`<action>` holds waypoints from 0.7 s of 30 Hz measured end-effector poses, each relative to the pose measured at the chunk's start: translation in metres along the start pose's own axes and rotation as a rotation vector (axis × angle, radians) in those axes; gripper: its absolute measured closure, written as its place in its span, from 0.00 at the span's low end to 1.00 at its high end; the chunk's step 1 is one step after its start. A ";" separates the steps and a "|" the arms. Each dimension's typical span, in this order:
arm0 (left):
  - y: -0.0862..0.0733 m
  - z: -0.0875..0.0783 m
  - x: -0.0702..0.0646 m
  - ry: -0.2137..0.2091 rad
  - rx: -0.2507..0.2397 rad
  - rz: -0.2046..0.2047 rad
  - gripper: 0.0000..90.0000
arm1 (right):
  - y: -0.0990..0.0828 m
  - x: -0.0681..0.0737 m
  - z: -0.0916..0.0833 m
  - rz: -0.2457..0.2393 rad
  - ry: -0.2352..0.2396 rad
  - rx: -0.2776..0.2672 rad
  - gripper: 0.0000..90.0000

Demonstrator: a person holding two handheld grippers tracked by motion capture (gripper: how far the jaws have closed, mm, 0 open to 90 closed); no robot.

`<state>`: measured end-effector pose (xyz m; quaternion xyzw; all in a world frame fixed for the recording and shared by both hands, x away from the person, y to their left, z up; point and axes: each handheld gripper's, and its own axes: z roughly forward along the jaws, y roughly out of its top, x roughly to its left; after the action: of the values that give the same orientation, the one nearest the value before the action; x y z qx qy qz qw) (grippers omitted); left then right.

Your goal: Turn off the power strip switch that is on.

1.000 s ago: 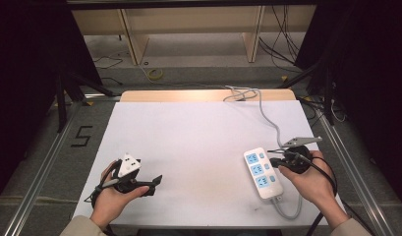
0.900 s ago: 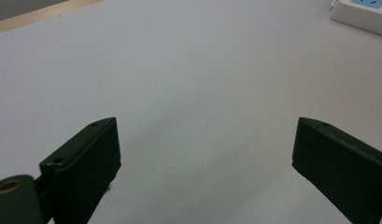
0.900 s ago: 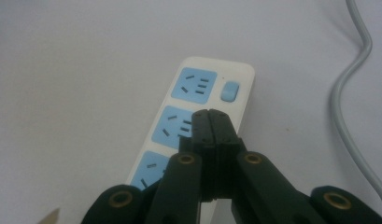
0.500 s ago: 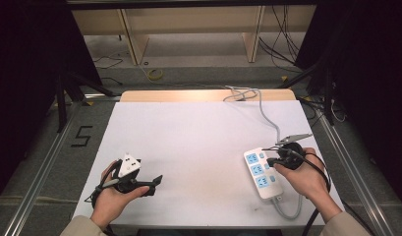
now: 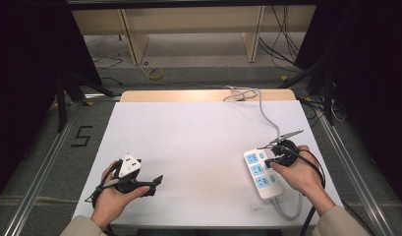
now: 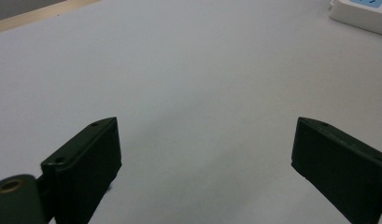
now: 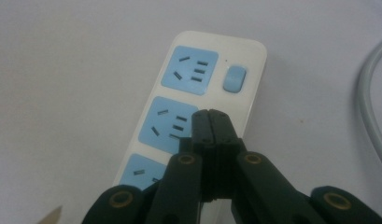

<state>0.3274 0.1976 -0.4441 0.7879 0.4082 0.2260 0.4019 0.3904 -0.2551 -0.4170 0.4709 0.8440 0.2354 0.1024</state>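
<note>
A white power strip (image 5: 260, 176) with three blue sockets lies on the white table at the right; in the right gripper view the power strip (image 7: 198, 65) shows its blue switch (image 7: 235, 78) beside the top socket. My right gripper (image 5: 268, 161) is shut with nothing between its jaws. Its tips (image 7: 210, 117) are over the right edge of the middle socket; I cannot tell whether they touch it. My left gripper (image 5: 153, 183) rests at the front left, pointing right. Its jaws (image 6: 205, 140) stand wide open over bare table.
The strip's grey cable (image 5: 266, 117) runs from the table's far edge down past the right hand and loops to the strip's near end; the cable (image 7: 373, 116) passes right of the strip. A wooden strip (image 5: 203, 95) borders the table's far edge.
The right hand has moved a little to the left and lower, bringing its shut jaws over the power strip. The left hand has stayed still.
</note>
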 end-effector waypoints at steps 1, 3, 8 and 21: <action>0.000 0.000 0.000 0.000 0.000 0.000 0.08 | 0.001 0.000 0.001 0.002 0.002 0.005 1.00; 0.000 0.000 0.000 -0.001 0.001 0.001 0.09 | 0.002 0.000 0.002 0.003 0.005 0.015 1.00; 0.000 0.000 -0.001 -0.002 0.001 0.000 0.09 | 0.004 -0.002 0.006 0.013 0.003 0.041 1.00; 0.000 0.000 -0.001 -0.002 0.002 0.002 0.09 | 0.006 -0.004 0.012 0.017 0.000 0.087 1.00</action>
<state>0.3272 0.1965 -0.4443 0.7890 0.4072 0.2250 0.4012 0.4018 -0.2516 -0.4250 0.4820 0.8495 0.1992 0.0796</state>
